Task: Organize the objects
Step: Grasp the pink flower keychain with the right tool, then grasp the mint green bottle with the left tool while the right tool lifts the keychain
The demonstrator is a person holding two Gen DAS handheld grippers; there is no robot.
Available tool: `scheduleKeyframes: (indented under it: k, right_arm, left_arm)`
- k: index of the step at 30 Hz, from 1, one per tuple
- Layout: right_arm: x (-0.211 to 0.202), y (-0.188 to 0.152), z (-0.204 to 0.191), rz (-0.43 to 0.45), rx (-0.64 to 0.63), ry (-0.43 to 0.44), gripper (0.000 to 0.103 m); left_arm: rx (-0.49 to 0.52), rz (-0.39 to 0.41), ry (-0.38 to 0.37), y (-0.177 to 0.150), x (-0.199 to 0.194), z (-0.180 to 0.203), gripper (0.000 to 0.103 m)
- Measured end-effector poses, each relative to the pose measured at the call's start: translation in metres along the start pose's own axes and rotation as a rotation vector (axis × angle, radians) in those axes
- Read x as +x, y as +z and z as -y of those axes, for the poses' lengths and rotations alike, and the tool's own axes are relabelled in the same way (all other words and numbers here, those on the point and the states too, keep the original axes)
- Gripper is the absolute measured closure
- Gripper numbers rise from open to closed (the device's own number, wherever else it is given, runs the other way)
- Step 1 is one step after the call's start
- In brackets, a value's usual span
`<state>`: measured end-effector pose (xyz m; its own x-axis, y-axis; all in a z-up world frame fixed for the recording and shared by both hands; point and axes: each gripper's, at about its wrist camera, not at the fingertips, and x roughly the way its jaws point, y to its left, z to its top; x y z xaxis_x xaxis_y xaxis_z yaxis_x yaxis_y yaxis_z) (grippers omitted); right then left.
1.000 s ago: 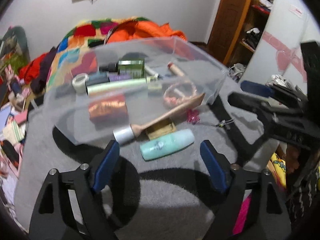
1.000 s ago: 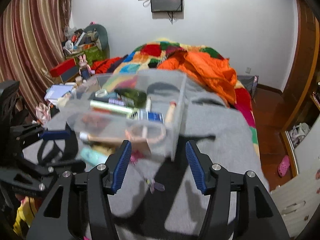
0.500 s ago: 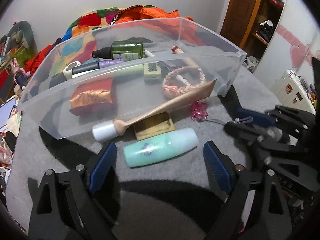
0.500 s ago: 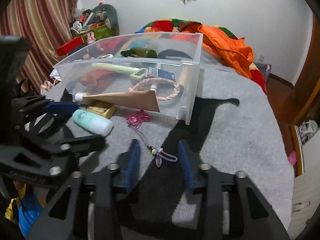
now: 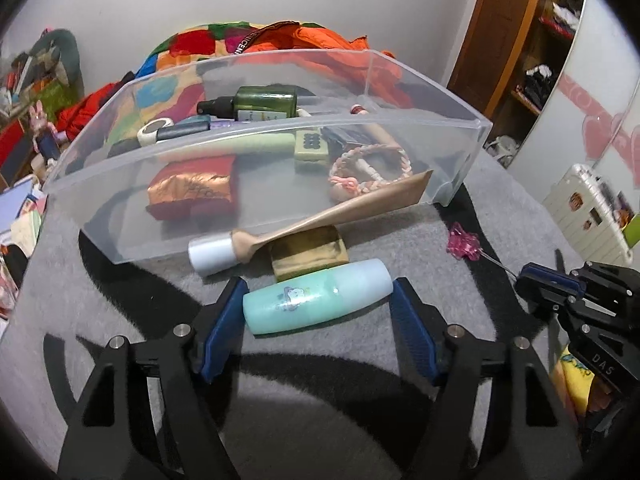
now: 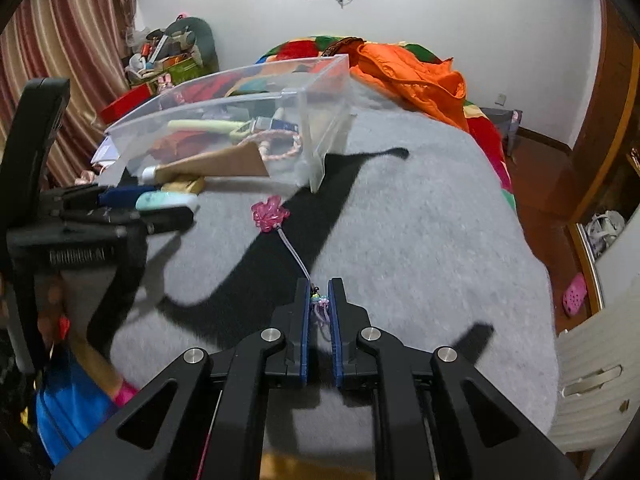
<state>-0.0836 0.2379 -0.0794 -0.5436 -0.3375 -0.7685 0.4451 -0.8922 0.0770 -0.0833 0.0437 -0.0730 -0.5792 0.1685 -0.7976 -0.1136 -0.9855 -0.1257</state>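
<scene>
One clear bin (image 5: 460,112), two grippers (image 5: 318,320) (image 6: 320,308)

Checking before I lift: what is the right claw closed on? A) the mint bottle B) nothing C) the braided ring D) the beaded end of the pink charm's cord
D: the right claw pinches the cord's beaded end; the pink charm lies ahead on the grey blanket.

Open grey blanket (image 6: 420,208) to the right of the clear bin (image 5: 260,200) and along the near edge: free passage there. Blocked in front of the bin's near wall by the white-capped tube (image 5: 304,224), tan pouch (image 5: 308,254) and mint bottle (image 5: 316,296), packed close together. Bounded behind the bin by an orange quilt (image 6: 412,76).
</scene>
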Motion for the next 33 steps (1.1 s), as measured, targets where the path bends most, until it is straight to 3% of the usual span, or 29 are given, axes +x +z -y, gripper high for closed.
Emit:
scheduleKeyframes:
  k: [3,7,8,14,16,19,33]
  right_arm:
    - [-0.002,0.006,-0.005,-0.016,-0.02,0.011,0.094]
    - [0.006,0.021,-0.017,0.001,-0.047,0.016,0.072]
    - [0.01,0.025,-0.02,0.007,-0.052,0.01,0.072]
    - [0.043,0.043,-0.026,-0.017,-0.037,-0.019,0.072]
    - [0.043,0.046,-0.028,-0.009,-0.039,-0.022,0.082]
    - [0.038,0.046,-0.031,0.007,-0.045,-0.029,0.083]
    - [-0.025,0.092,-0.051,0.23,-0.036,0.04,0.083]
  left_arm:
    - [-0.003,0.006,-0.013,-0.004,-0.005,-0.002,0.03]
    - [0.005,0.018,-0.019,-0.011,-0.014,-0.002,0.03]
    - [0.01,0.024,-0.018,-0.014,-0.017,-0.003,0.03]
    - [0.029,0.071,-0.004,-0.017,-0.037,-0.003,0.03]
    - [0.027,0.088,-0.002,-0.015,-0.042,-0.005,0.03]
    - [0.018,0.12,-0.004,-0.009,-0.052,-0.009,0.03]
    - [-0.018,0.232,0.021,0.031,-0.079,-0.035,0.03]
